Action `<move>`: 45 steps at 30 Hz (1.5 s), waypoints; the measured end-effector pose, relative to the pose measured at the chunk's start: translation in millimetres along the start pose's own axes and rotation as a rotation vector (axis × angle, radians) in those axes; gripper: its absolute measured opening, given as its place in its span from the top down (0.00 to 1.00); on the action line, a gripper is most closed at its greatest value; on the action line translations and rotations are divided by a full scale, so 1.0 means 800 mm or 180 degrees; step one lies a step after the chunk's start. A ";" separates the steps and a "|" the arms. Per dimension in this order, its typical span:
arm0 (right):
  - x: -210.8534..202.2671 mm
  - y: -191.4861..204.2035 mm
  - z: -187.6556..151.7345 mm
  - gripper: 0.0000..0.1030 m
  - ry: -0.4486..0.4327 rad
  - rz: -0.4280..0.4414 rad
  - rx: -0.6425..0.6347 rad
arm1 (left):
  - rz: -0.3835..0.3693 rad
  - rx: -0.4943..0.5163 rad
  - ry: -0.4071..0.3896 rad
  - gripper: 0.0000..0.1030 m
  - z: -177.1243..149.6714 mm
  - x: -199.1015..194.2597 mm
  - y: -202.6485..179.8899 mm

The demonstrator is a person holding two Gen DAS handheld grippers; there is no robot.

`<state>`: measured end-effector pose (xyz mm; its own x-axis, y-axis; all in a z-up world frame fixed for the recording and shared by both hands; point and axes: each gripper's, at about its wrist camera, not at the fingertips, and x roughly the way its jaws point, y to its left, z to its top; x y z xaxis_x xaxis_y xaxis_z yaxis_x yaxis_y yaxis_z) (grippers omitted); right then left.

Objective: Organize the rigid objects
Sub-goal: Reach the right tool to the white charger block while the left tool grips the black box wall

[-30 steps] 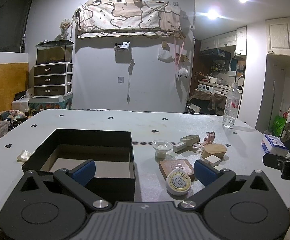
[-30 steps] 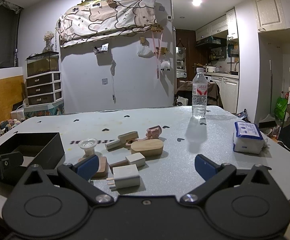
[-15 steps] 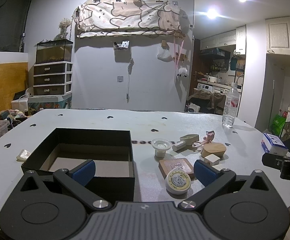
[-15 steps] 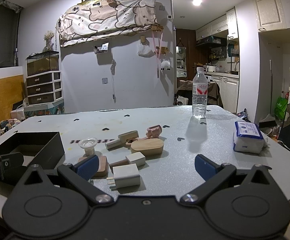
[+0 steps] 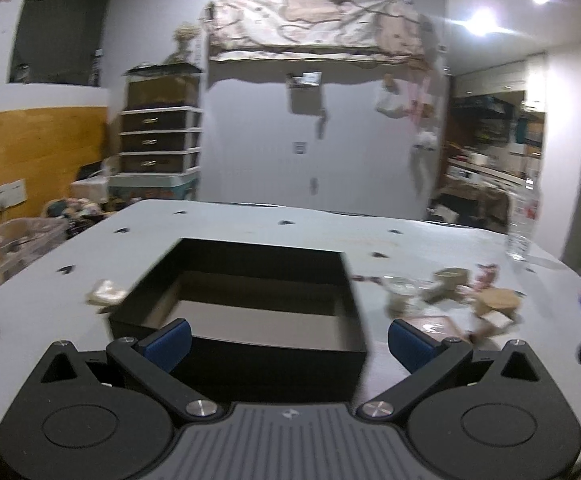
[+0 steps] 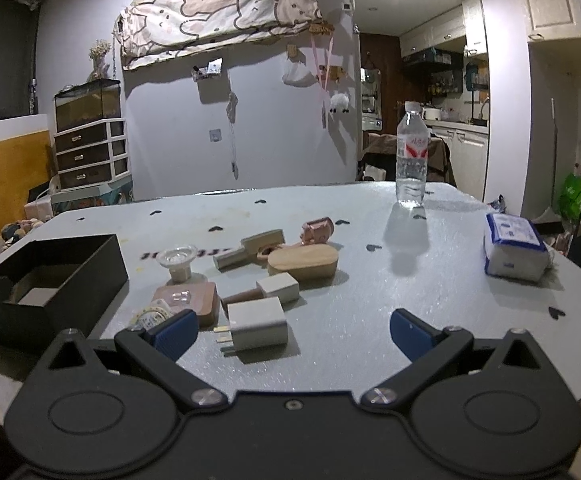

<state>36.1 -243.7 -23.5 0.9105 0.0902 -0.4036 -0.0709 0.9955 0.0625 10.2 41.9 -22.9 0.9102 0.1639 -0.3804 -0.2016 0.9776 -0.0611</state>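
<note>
Bare table (image 6: 350,320) is seen right of the black box (image 5: 250,280), whose brown floor shows nothing inside. Both the left gripper (image 5: 288,338) and right gripper (image 6: 292,334) are held with fingers apart, nothing gripped

No text can be read: the bottle (image 6: 411,151) label (red marks) and the table (image 6: 330,320) print are blurred.

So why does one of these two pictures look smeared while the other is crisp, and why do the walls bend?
Left wrist view: motion blur smears the black box and the small items beside it, and the ceiling lights flare. Right wrist view: sharp, the white charger and water bottle cast clear shadows on the table. Both views: a fisheye lens bows the walls and darkens the corners.
</note>
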 end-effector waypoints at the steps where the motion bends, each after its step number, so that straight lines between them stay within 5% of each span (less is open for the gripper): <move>1: 0.001 0.000 -0.002 0.00 -0.0001 0.0000 0.0012 | 0.0044 -0.0033 0.0002 0.00 0.001 0.001 0.008; 11: 0.019 -0.007 -0.016 0.00 -0.0088 0.0205 0.0114 | 0.0488 -0.0233 -0.0009 0.00 0.013 0.021 0.077; 14: 0.026 -0.009 -0.020 0.00 -0.0167 0.0353 0.0102 | 0.0525 -0.0289 0.0060 0.00 0.012 0.029 0.094; 18: 0.044 -0.005 -0.021 0.00 -0.0278 0.0183 -0.0038 | 0.0472 -0.0378 0.0164 0.00 0.013 0.041 0.116; 24: 0.085 -0.008 -0.021 0.00 0.0054 0.0273 -0.0024 | 0.0502 -0.0537 0.0146 0.02 0.015 0.057 0.137; 26: 0.092 -0.008 -0.021 0.00 0.0067 0.0267 -0.0023 | 0.0502 -0.0620 0.0159 0.07 0.016 0.063 0.143; 31: 0.108 0.001 -0.016 0.04 0.0073 0.0342 -0.0134 | 0.0373 -0.0748 0.0165 0.44 0.016 0.075 0.151; 37: 0.122 0.015 -0.009 0.06 0.0224 0.0453 -0.0291 | 0.0338 -0.0726 0.0208 0.74 0.016 0.086 0.153; 45: 0.147 0.035 -0.006 0.16 0.0470 0.0475 -0.0525 | 0.0394 -0.0651 0.0214 0.88 0.018 0.093 0.155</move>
<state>139.1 -205.3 -73.3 0.8165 0.2274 -0.5307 -0.2763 0.9610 -0.0133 57.9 176.9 -45.2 0.8492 0.2649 -0.4568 -0.3853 0.9024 -0.1931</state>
